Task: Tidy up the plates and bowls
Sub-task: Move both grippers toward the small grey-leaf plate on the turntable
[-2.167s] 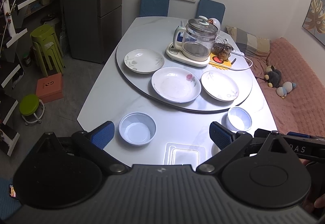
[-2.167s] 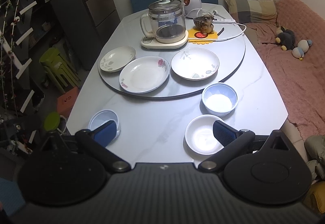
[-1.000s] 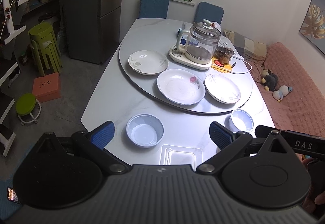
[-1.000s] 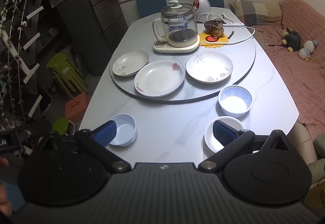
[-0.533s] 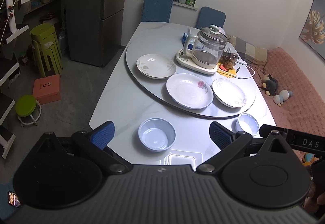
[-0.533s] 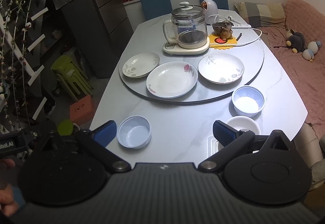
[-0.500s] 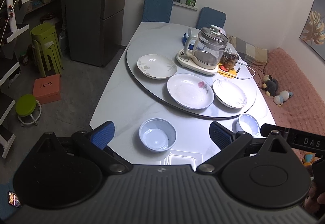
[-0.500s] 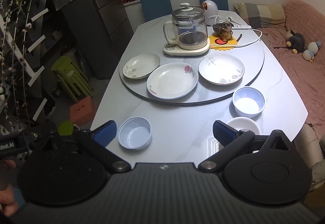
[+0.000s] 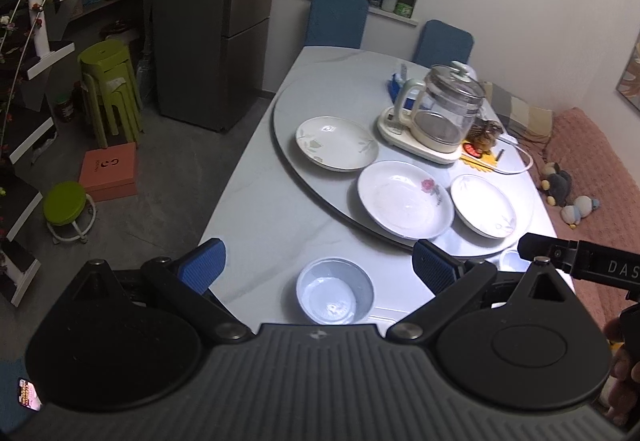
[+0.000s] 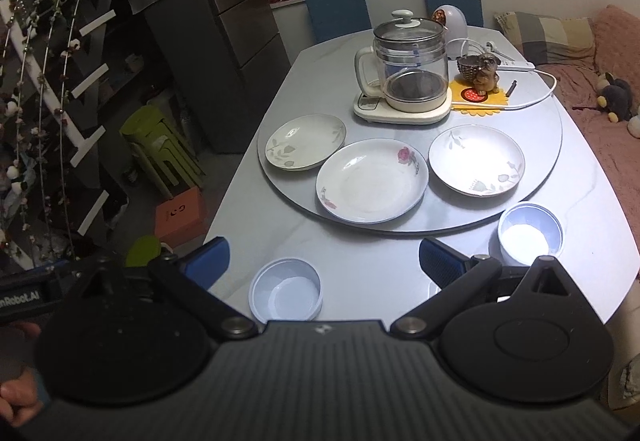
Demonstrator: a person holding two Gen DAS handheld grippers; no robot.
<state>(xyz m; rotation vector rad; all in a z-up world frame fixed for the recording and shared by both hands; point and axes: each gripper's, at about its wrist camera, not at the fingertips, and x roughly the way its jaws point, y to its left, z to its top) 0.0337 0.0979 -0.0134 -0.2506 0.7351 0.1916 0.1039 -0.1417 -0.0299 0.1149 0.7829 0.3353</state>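
Note:
Three white plates lie on the round turntable (image 10: pixel 552 145): a leaf-patterned one (image 10: pixel 306 147) at left, a rose-patterned one (image 10: pixel 372 180) in the middle, another leaf-patterned one (image 10: pixel 477 160) at right. A pale blue bowl (image 10: pixel 285 295) sits near the table's front edge, a second blue bowl (image 10: pixel 530 233) at front right. In the left wrist view the same plates (image 9: pixel 337 143) (image 9: pixel 405 198) (image 9: pixel 483 205) and the near bowl (image 9: pixel 335 290) show. My left gripper (image 9: pixel 320 267) and right gripper (image 10: pixel 324 261) both hang open and empty above the front edge.
A glass kettle (image 10: pixel 410 67) on its base, a dog figurine (image 10: pixel 482 71) on a yellow mat and a white cable sit at the turntable's back. Two blue chairs stand behind the table. Green stools (image 9: pixel 108 85) and an orange box (image 9: pixel 108 171) are on the floor left; a pink sofa is right.
Both grippers have pulled back and up from the table, so the table looks smaller and shifted right. The white dish by the right finger is now hidden. No dish has moved.

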